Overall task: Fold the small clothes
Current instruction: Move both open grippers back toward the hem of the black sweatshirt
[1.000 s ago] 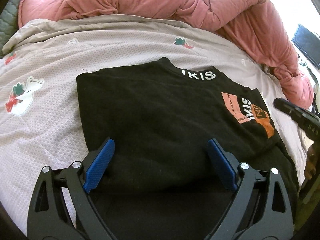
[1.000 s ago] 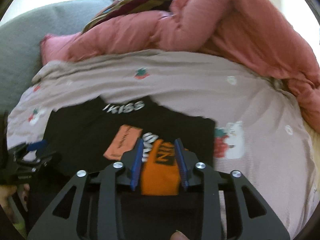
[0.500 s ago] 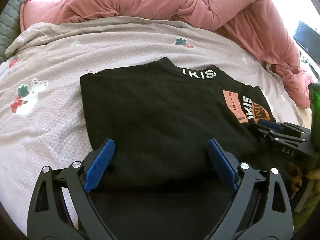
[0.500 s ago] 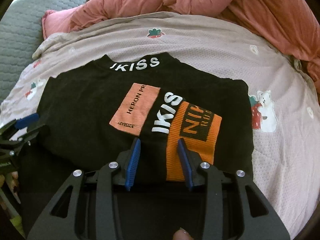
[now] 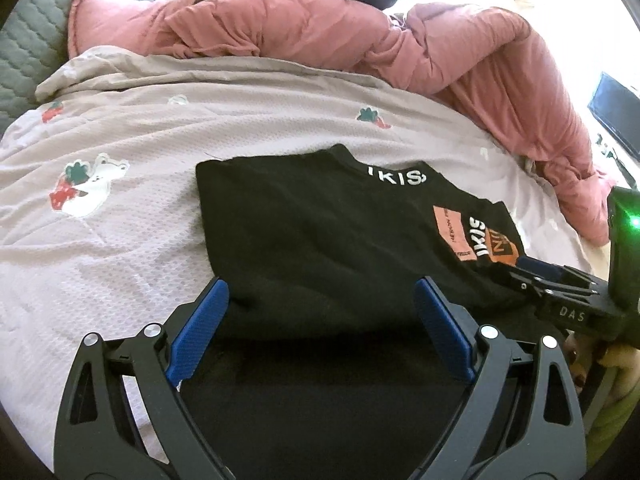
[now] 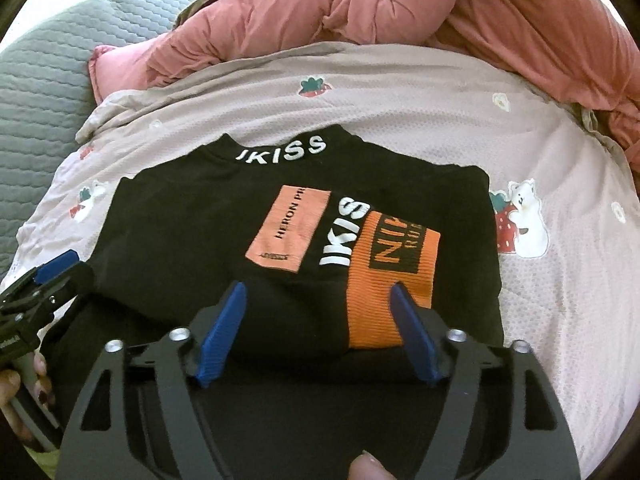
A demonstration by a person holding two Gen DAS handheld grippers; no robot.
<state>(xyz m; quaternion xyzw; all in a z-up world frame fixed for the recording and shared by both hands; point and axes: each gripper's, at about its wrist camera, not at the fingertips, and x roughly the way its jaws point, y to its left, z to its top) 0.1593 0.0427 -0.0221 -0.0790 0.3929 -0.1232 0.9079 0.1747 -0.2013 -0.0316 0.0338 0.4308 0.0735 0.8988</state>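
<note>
Now left gripper (image 5: 320,328) spread wide, right gripper (image 6: 318,332) parted, at black shirt (image 6: 192,216) near edge, blanket (image 5: 120,216) around.

bed: pale printed blanket (image 6: 420,112) | on it: folded black shirt (image 6: 192,216), pink duvet (image 6: 360,4)

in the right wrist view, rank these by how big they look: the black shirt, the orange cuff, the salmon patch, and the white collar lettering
1. black shirt
2. orange cuff
3. salmon patch, close to the cuff, and farther from the camera, so unsure
4. white collar lettering
</note>
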